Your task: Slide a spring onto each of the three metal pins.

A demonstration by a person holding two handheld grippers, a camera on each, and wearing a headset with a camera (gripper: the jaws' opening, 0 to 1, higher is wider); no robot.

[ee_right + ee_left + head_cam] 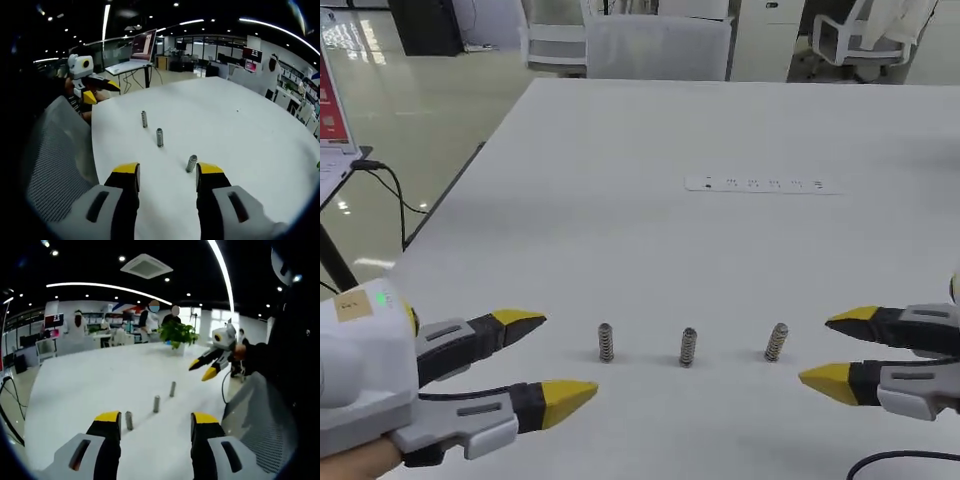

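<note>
Head view: three springs stand in a row low in the frame, centre, on the white tabletop (720, 250): left-hand spring (606, 342), middle spring (688, 346), right-hand spring (776, 342). The first two are upright and the right-hand one leans a little. No bare pins to see. My guess is each coil already sits over a pin, but the pins are hidden inside, so can't confirm.

Left gripper (548, 356) is at lower left, its yellow-tipped fingers (565, 393) spread apart and empty, pointing toward the row. Right gripper (818, 350) is at lower right, fingers also apart and empty, just beside the right-hand spring but not touching it.

Handling, judged: the springs are small and light. They'll be springy along their length and stiffer across, with smooth metal that's likely slippery and easy to flick away or knock over. Best hold is a gentle pinch across the coil at mid-height, axis vertical, without squashing it end to end. The leaning one probably needs a straightening nudge or a reseat.

Room: lots of bare tabletop around the row. The tabletop's left edge runs diagonally from top centre to lower left, well apart from the springs. A white power strip (760, 184) lies upper right of centre, well apart too. A dark cable (905, 458) sits in the lower right corner near the right gripper and could snag. Gaps between springs are tight for the fingers, so come in from the outer sides or from above.
</note>
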